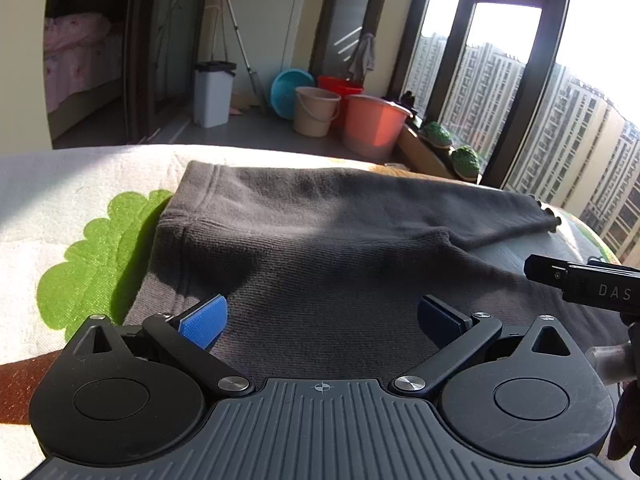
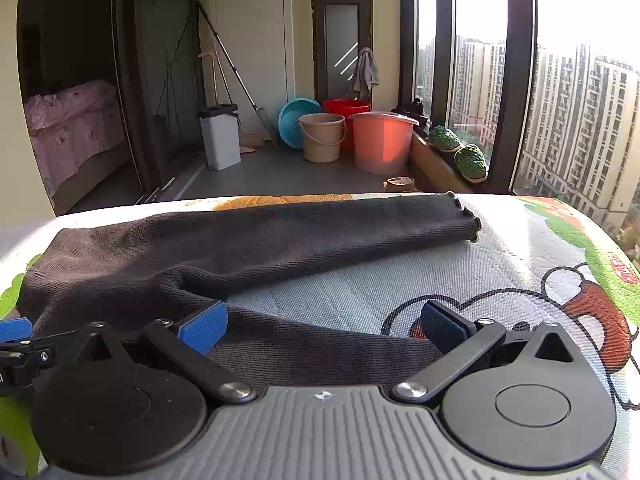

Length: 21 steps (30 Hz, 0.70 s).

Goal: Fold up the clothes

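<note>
Plastic buckets stand on the floor past the table. The orange bucket (image 2: 382, 142) is nearest the window, with a tan bucket (image 2: 322, 137) just beside it and a red bucket (image 2: 346, 107) behind them both. A blue basin (image 2: 294, 122) leans on its side next to the tan one. What is inside the buckets cannot be seen from here. A white bin (image 2: 221, 136) with a dark lid stands further left, and a mop (image 2: 236, 76) leans on the wall by it. Two green shoes (image 2: 460, 150) sit on the window ledge. A pink bed (image 2: 72, 124) shows through the doorway on the left.

On the table lies a cloth with cartoon pictures (image 2: 540, 280). The dark grey pants (image 1: 320, 240) are spread flat on it. The waist end is on the left, over a green shape on the cloth. One leg (image 2: 340, 220) stretches to the right along the far edge, and its cuff rests near the window side. The other leg (image 2: 320, 344) comes toward the cameras.

The left gripper (image 1: 320, 320) hangs over the middle of the pants with its blue pads spread wide apart, holding nothing. The right gripper (image 2: 322, 326) is spread wide too, low over the near leg, and it holds nothing either. The two tools are close, side by side. Nothing blocks the way to the pants.
</note>
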Available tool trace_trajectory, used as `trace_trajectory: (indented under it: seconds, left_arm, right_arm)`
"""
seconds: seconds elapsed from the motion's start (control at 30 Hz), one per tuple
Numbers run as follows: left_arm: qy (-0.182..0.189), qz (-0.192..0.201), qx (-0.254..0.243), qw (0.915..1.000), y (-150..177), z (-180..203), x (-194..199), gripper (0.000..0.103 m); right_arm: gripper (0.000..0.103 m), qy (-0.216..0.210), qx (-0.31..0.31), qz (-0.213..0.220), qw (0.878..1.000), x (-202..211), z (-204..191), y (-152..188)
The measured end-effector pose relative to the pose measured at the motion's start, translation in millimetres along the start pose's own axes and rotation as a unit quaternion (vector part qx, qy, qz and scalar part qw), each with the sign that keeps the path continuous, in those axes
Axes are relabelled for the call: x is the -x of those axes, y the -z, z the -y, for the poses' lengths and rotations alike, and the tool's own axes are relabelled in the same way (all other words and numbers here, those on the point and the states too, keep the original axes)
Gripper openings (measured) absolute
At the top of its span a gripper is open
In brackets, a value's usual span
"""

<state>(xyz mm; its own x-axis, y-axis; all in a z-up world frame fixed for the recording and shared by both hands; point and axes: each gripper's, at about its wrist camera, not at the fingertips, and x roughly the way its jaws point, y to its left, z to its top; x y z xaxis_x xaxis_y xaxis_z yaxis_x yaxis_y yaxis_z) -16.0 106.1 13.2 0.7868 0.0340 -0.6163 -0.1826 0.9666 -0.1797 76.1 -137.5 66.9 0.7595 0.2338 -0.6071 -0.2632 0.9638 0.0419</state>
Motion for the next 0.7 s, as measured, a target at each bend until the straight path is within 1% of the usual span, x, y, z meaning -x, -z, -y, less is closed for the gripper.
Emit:
trace_trajectory:
  seconds: [0.07, 0.13, 0.17, 0.23, 0.5, 0.57, 0.6, 0.63, 0.67, 0.7]
  left_arm:
    - [0.003, 0.002, 0.001, 1.0000, 2.4, -0.4, -0.2, 0.103]
    - [0.005, 0.005, 0.002, 1.0000, 4.2, -0.6, 0.9, 0.103]
    - [0.007, 0.007, 0.002, 1.0000, 5.1, -0.7, 1.5, 0.103]
    - [0.009, 0.011, 0.003, 0.9999, 7.0, -0.9, 2.7, 0.103]
    - [0.007, 0.004, -0.007, 0.9999, 3.9, -2.0, -1.1, 0.103]
    - [0.006, 0.002, -0.009, 0.9999, 3.6, -1.5, -1.5, 0.103]
    - [0.006, 0.001, -0.011, 0.9999, 3.5, -1.2, -1.7, 0.103]
    - [0.005, 0.000, -0.012, 0.9999, 3.3, -0.9, -2.0, 0.103]
    - [0.006, 0.000, -0.012, 0.9999, 3.1, -1.3, -2.0, 0.103]
    - [0.008, -0.001, -0.011, 0.9999, 2.9, -1.8, -2.0, 0.103]
  right_arm:
    - [0.103, 0.001, -0.010, -0.019, 1.000, -14.6, 7.1, -1.1]
    - [0.103, -0.001, -0.033, -0.051, 0.998, -28.7, 16.9, 1.0]
    - [0.103, -0.002, -0.037, -0.057, 0.998, -33.4, 20.1, 2.5]
    - [0.103, 0.000, -0.024, -0.056, 0.998, -37.0, 21.1, 1.0]
    - [0.103, 0.032, -0.029, -0.011, 0.999, -56.9, 51.2, -28.5]
    - [0.101, 0.040, -0.031, 0.000, 0.999, -61.8, 58.7, -35.9]
    - [0.085, 0.044, -0.031, 0.006, 0.999, -64.3, 62.4, -39.6]
    - [0.061, 0.048, -0.032, 0.011, 0.998, -66.8, 66.2, -43.2]
    - [0.054, 0.051, -0.032, 0.017, 0.998, -69.3, 70.0, -46.9]
    - [0.051, 0.055, -0.033, 0.023, 0.998, -71.8, 73.7, -50.6]
